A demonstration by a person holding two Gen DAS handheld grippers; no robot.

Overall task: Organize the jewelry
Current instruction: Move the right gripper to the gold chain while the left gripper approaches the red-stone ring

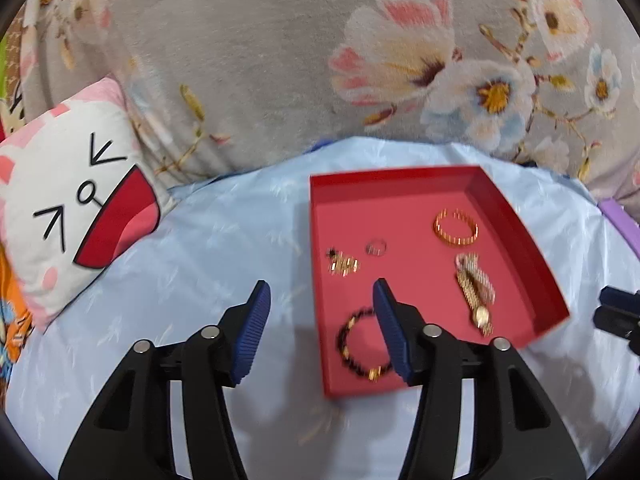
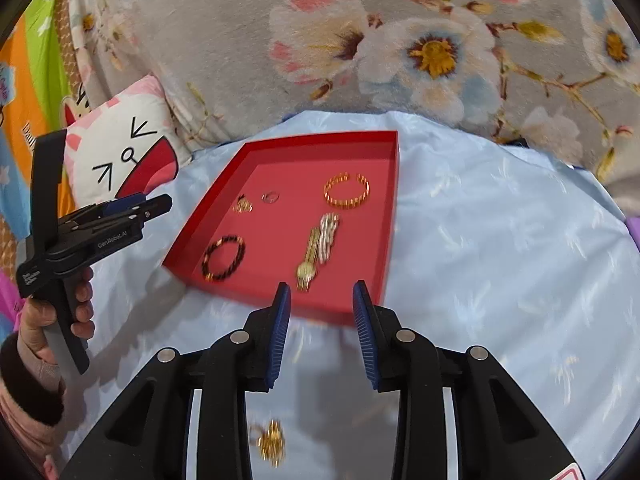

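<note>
A red tray (image 1: pixel 516 220) (image 2: pixel 384 168) lies on the light blue cloth. It holds a gold bangle (image 1: pixel 456 227) (image 2: pixel 346 191), a gold watch (image 1: pixel 476 300) (image 2: pixel 310 258) beside a silver chain (image 2: pixel 329 236), a dark beaded bracelet (image 1: pixel 356 348) (image 2: pixel 223 257), a small ring (image 1: pixel 376 247) (image 2: pixel 270 197) and a gold earring (image 1: pixel 343 264) (image 2: pixel 242 205). My left gripper (image 1: pixel 320 332) is open and empty above the tray's near left corner. My right gripper (image 2: pixel 320 336) is open and empty just before the tray's near edge. A gold ornament (image 2: pixel 272 442) lies on the cloth under it.
A floral grey blanket (image 1: pixel 256 60) rises behind the cloth. A cartoon pillow (image 1: pixel 72 200) lies at the left. A purple object (image 1: pixel 620 220) shows at the right edge. The left gripper and the hand holding it show in the right wrist view (image 2: pixel 80 236).
</note>
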